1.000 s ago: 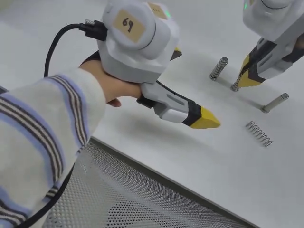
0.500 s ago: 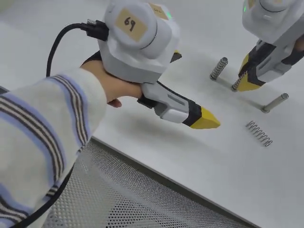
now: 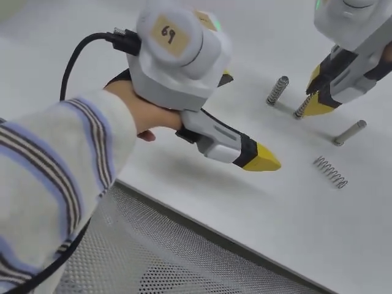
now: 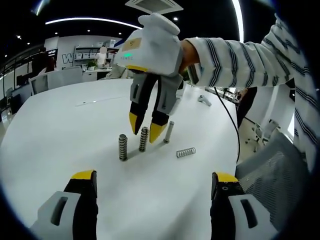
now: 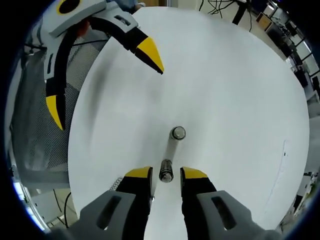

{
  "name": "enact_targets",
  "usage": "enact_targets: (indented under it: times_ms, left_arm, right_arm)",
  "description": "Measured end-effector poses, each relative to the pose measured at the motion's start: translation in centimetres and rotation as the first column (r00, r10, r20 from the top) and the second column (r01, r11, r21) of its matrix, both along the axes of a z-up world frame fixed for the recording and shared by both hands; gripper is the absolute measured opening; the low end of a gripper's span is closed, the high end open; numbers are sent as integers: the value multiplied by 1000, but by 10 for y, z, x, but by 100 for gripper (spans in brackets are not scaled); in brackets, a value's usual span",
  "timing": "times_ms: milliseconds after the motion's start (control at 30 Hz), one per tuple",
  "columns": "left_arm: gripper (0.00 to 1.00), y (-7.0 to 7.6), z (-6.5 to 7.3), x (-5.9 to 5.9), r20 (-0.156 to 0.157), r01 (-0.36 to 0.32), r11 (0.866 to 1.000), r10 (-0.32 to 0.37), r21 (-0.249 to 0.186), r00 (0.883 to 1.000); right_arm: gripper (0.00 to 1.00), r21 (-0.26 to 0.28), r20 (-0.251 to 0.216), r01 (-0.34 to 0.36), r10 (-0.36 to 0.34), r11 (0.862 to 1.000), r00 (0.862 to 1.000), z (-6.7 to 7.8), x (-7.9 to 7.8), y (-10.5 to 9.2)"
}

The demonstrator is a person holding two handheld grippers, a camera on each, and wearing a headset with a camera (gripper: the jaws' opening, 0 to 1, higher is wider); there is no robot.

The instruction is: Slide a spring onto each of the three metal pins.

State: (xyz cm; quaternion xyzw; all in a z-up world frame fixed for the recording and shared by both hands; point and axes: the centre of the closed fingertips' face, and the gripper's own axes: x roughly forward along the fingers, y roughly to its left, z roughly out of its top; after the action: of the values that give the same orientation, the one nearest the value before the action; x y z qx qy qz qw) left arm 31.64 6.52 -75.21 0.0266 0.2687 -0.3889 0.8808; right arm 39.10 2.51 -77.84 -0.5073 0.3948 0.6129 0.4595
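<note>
left gripper (image 4: 154, 176): jaws spread wide, holding nothing, over the table (image 4: 60, 130) and well short of the pins.
right gripper (image 4: 145, 131): jaws parted, straddling the middle pin (image 4: 144, 139), which wears a spring; its own view shows a slim gap on each side.
sprung pin (image 4: 122, 146): upright just outside one jaw of the right gripper, spring on it.
bare pin (image 4: 169, 131): upright just outside the other jaw.
loose spring (image 4: 185, 152): flat on the table near the bare pin, between the two grippers.
left gripper view: shows the three pins in a row and its own jaws' spread; the head view shows those jaws as a single yellow tip.
right gripper view: looks down on the middle pin's coil end; a pin top (image 5: 178, 133) stands just beyond its jaws, though I cannot tell which pin; the left gripper lies far ahead.
writing: "69" handwritten on a tan sticker (image 3: 166, 32) on the left gripper's body, in the head view.
</note>
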Motion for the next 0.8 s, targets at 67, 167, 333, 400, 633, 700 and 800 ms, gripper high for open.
enact_targets:
  times_ms: [67, 167, 333, 400, 633, 700, 800]
  left_arm:
    - [92, -1, -2, -2, 6, 20, 999, -20, 28, 1000]
    - [93, -4, -1, -3, 7, 25, 999, -25, 22, 1000]
    - [93, -5, 2, -4, 10, 27, 1000, -27, 8, 1000]
    - [93, -4, 2, -3, 11, 27, 1000, -28, 15, 1000]
    - [97, -1, 7, -1, 27, 20, 1000, -21, 6, 999]
    - [98, -1, 8, -1, 31, 24, 1000, -24, 10, 999]
    - [98, -2, 10, -2, 34, 24, 1000, -25, 6, 999]
  right_arm:
    - [20, 10, 4, 0, 0, 1000, 1000, 1, 0, -1]
    - [21, 37, 15, 14, -15, 999, 1000, 9, -2, -2]
    - [25, 98, 21, 60, -62, 993, 998, 27, -5, 0]
    - [26, 124, 15, 76, -79, 989, 997, 34, -8, 0]
    - [32, 250, -6, 193, -198, 949, 980, 54, -17, -3]
    - [30, 262, -13, 212, -216, 942, 976, 59, -23, -9]
    - [33, 286, -23, 247, -251, 926, 968, 64, -29, -16]
